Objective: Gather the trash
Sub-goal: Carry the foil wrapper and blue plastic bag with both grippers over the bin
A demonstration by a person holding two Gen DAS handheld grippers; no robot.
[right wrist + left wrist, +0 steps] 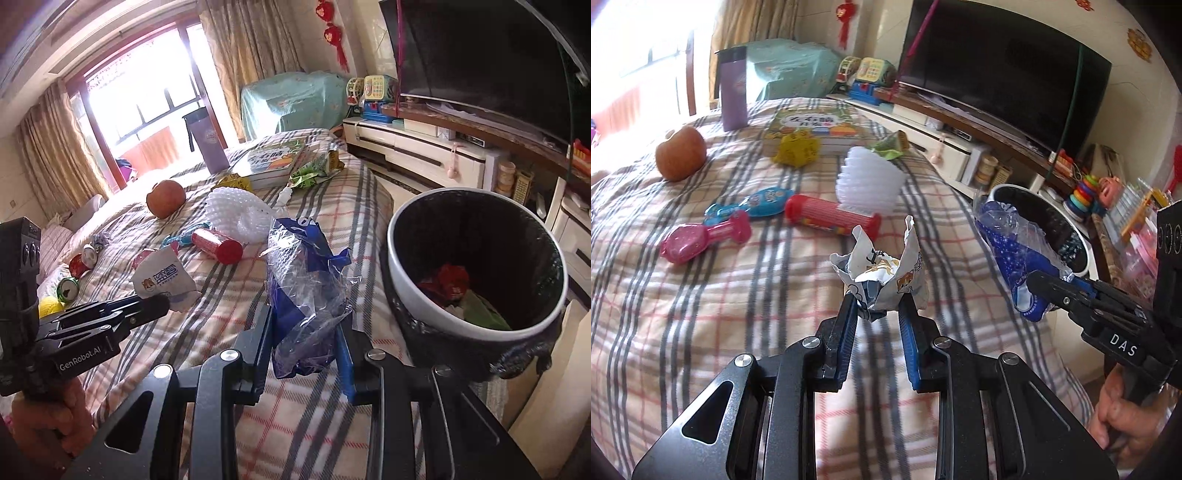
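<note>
My left gripper (pixel 877 301) is shut on a crumpled white wrapper (pixel 882 275) with a cartoon print, held above the plaid bed; it also shows in the right wrist view (pixel 164 278). My right gripper (pixel 306 325) is shut on a blue and clear plastic bag (pixel 304 273), held just left of the trash bin (pixel 413 295); the bag also shows in the left wrist view (pixel 1008 243). The white bin has a black liner and holds red and green trash. A green wrapper (pixel 310 170) and a white foam net (pixel 236 214) lie on the bed.
On the plaid bed (pixel 701 295) lie an apple (pixel 679 153), a red tube (pixel 831 216), pink and blue toys (pixel 705 240), a yellow object (pixel 796 149), a book (pixel 816 125) and a purple cup (pixel 733 96). A TV (pixel 1004 70) on a low cabinet stands right.
</note>
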